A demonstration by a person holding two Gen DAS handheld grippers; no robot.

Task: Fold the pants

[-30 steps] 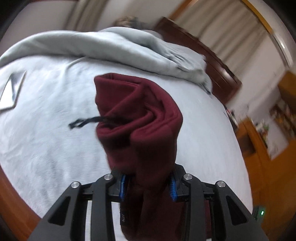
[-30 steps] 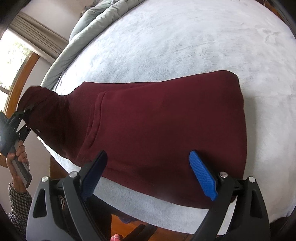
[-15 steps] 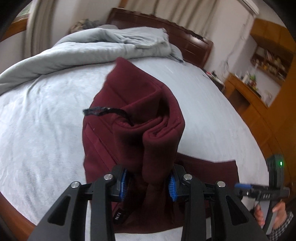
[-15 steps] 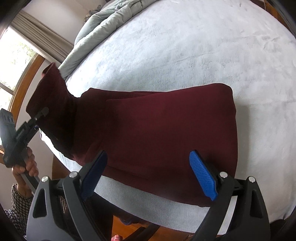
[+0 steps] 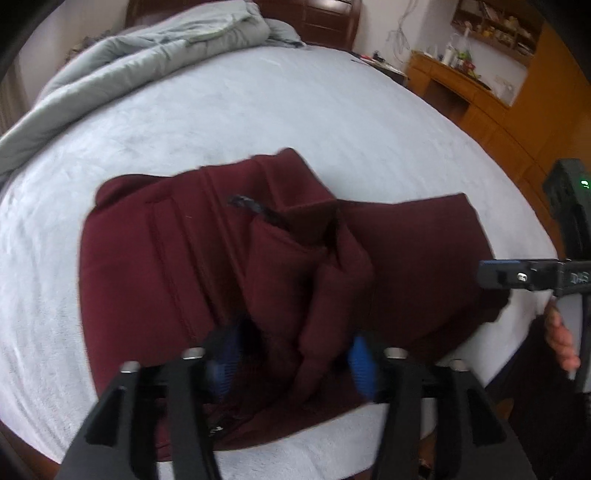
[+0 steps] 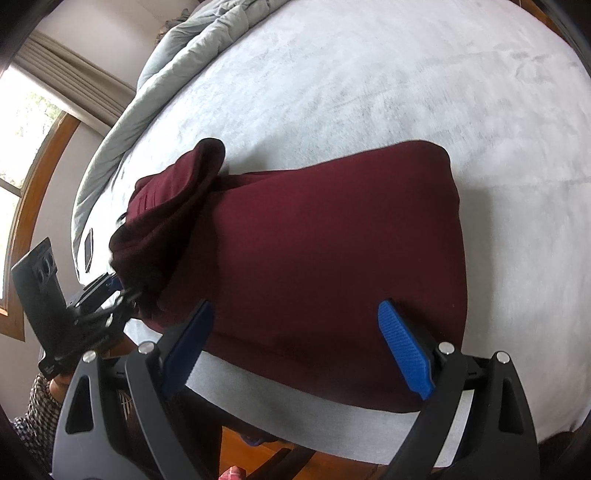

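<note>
the left wrist view is smeared by motion, so the folds of the maroon pants (image 5: 192, 280) blur together and the dark drawstring (image 5: 255, 208) near frame centre is only a streak. the left gripper (image 5: 291, 360) fills the bottom of that frame; its jaws are opening, with a bunched ridge of pants fabric standing between the blue pads (image 5: 360, 365), and the blur hides whether either pad touches it. the gripper's lower body is cut off by the frame edge.

the right wrist view is sharp and shows the pants as a broad flat panel across the middle, lying on the pale grey bedspread (image 6: 369, 81) near the bed's lower edge, with a raised hump of fabric at centre left. there the right gripper (image 6: 295, 332) hovers over the cloth, jaws wide apart with nothing clamped.

only the left view shows wooden cabinets (image 5: 491, 110) at upper right and a dark headboard (image 5: 314, 18) at the top. only the right view shows a window (image 6: 22, 147) at left, and a phone (image 6: 88, 249) on the bed. a rumpled grey duvet (image 5: 140, 62) lies at upper left.
</note>
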